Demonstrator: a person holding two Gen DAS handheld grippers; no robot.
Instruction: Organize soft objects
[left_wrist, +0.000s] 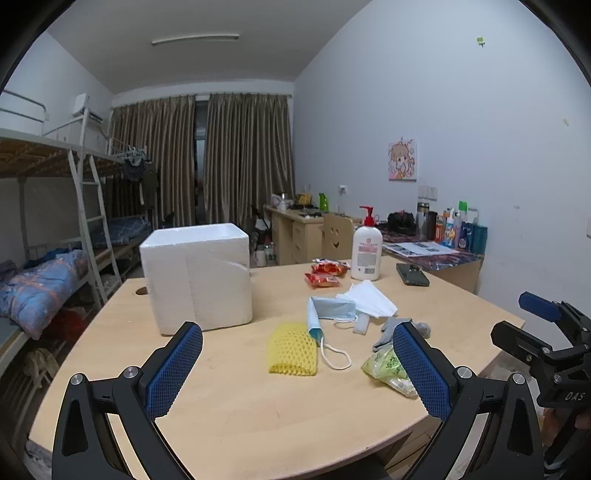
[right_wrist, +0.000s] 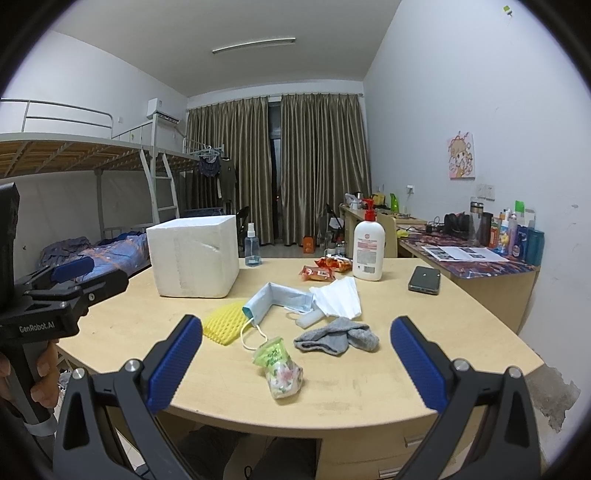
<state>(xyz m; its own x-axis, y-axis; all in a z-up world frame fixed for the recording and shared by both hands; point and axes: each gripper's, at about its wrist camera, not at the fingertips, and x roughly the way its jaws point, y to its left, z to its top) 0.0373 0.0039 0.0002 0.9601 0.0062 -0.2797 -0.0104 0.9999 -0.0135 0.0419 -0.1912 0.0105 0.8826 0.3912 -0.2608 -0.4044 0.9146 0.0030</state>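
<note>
Both grippers, left gripper (left_wrist: 297, 363) and right gripper (right_wrist: 296, 360), gape empty; pinch the grey sock (right_wrist: 337, 338) mid-bundle, then carry it to the foam box (right_wrist: 194, 254).

Yellow mesh sleeve (right_wrist: 224, 327); grey sock (right_wrist: 337, 338); blue mask (right_wrist: 277, 298); white foam box (right_wrist: 194, 256); blue ribbed fingers (right_wrist: 176, 363).

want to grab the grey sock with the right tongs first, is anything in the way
Nothing visible blocks it. The right tongs are open and empty, and the grey sock lies on bare table just ahead. The nearest neighbour, the green snack bag, sits apart to its left.
</note>
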